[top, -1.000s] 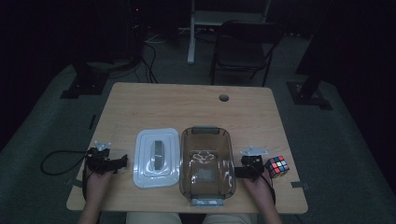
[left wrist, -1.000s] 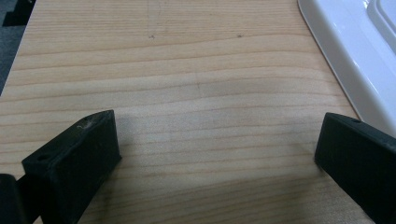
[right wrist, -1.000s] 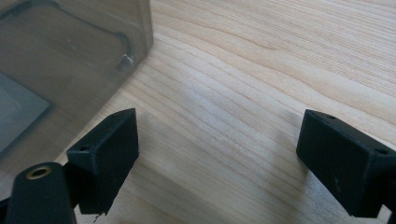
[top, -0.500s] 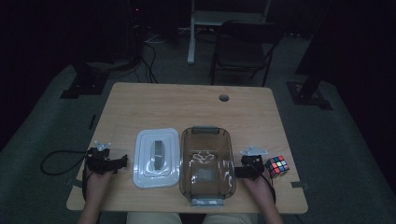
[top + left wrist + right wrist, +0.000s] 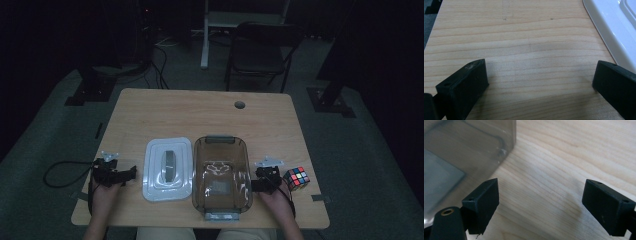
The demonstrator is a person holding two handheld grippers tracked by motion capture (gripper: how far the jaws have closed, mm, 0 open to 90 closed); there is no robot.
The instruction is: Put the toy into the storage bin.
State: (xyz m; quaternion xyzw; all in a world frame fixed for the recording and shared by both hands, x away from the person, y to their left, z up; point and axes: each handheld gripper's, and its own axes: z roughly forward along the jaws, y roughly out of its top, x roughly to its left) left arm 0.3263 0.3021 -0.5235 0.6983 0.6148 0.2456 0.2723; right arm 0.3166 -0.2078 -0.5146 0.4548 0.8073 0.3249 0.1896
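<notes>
My left gripper (image 5: 116, 171) rests on the wooden table (image 5: 200, 117) near its front left corner, held by a hand. In the left gripper view it (image 5: 540, 80) is open, with bare wood between the jaws and the white lid (image 5: 614, 25) just to its right. My right gripper (image 5: 266, 177) sits between the clear brown container (image 5: 221, 175) and a colour cube (image 5: 296, 177). In the right gripper view it (image 5: 540, 200) is open, its jaws have just been closing a little with nothing between them, and the container (image 5: 461, 152) wall is close on the left.
The white lid (image 5: 167, 169) lies flat to the left of the container, handle side up. A round cable hole (image 5: 240, 105) is at the back right of the table. A black chair (image 5: 260, 55) stands on the floor beyond the table.
</notes>
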